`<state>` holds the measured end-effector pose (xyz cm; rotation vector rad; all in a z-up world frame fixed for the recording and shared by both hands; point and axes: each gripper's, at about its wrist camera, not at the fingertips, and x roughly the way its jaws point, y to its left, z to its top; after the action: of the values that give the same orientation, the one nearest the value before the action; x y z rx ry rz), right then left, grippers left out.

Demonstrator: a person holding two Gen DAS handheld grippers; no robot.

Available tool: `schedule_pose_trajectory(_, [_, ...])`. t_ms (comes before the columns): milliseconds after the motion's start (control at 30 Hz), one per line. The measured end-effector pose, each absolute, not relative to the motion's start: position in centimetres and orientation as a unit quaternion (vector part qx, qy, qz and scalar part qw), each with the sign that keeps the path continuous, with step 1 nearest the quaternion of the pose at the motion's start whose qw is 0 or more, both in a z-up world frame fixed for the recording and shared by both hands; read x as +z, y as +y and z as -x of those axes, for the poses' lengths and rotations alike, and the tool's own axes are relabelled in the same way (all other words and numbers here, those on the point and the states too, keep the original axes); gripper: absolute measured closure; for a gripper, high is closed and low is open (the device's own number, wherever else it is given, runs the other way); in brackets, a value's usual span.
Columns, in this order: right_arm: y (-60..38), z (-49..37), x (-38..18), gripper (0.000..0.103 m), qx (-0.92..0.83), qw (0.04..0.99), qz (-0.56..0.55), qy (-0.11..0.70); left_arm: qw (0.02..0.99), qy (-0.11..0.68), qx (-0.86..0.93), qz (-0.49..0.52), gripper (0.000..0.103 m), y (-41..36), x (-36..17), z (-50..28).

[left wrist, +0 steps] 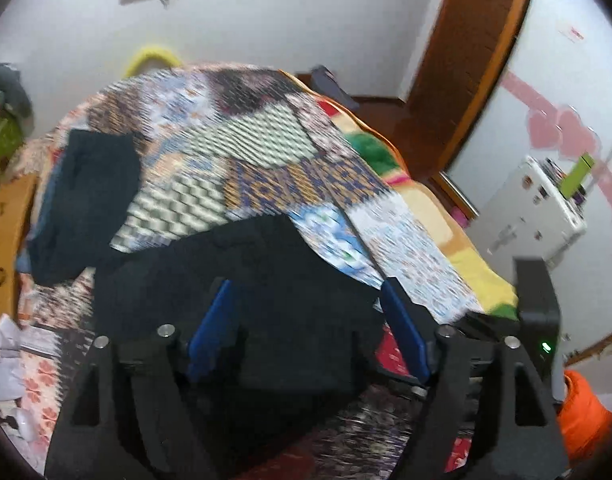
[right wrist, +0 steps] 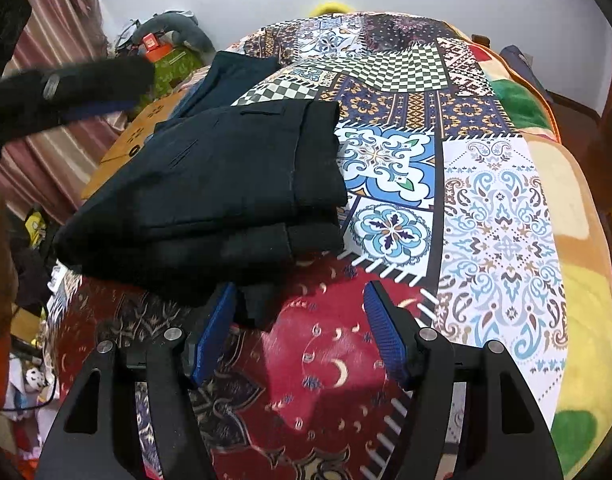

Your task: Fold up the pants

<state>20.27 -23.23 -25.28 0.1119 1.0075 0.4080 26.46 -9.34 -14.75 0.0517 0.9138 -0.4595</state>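
Black pants (right wrist: 218,192) lie folded in a thick stack on the patchwork bedspread (right wrist: 485,220); they also show in the left wrist view (left wrist: 246,280), blurred. My left gripper (left wrist: 306,284) is open, its blue pads over the black pants with nothing between them. My right gripper (right wrist: 300,292) is open, just in front of the stack's near edge, its left pad touching or almost touching a corner of cloth. The left gripper also shows in the right wrist view (right wrist: 66,88), blurred, at the upper left above the stack.
A second dark folded garment (left wrist: 86,200) lies farther back on the bed, also in the right wrist view (right wrist: 234,76). A brown door (left wrist: 465,60) and a white box (left wrist: 533,208) stand right. Clutter (right wrist: 166,52) fills the left side beyond the bed.
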Motion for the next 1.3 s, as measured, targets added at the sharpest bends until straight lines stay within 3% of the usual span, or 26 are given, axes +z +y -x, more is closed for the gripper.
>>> schedule_pose_trajectory(167, [-23.3, -19.8, -25.0, 0.041, 0.196, 0.855, -0.051, 0.477, 0.893, 0.424, -0.143, -0.033, 0.013, -5.0, -14.0, -30.2])
schedule_pose_trajectory(300, [-23.2, -19.7, -24.8, 0.039, 0.198, 0.855, -0.057, 0.477, 0.896, 0.434, -0.087, -0.022, 0.01, -1.2, -14.9, -34.5])
schedule_pose_trajectory(667, [-23.1, -19.7, -24.9, 0.039, 0.185, 0.854, -0.06, 0.482, 0.827, 0.558, 0.003, -0.072, 0.01, 3.0, -26.1, -43.9])
schedule_pose_trajectory(800, [-23.9, -19.7, -24.6, 0.039, 0.173, 0.858, -0.061, 0.479, 0.815, 0.575, -0.011, -0.063, 0.009, 4.5, -28.7, -42.5])
schedule_pose_trajectory(1300, [-25.1, -18.8, -22.3, 0.039, 0.168, 0.877, -0.072, 0.444, 0.823, 0.565, -0.019, -0.049, 0.009, 8.4, -25.5, -27.5])
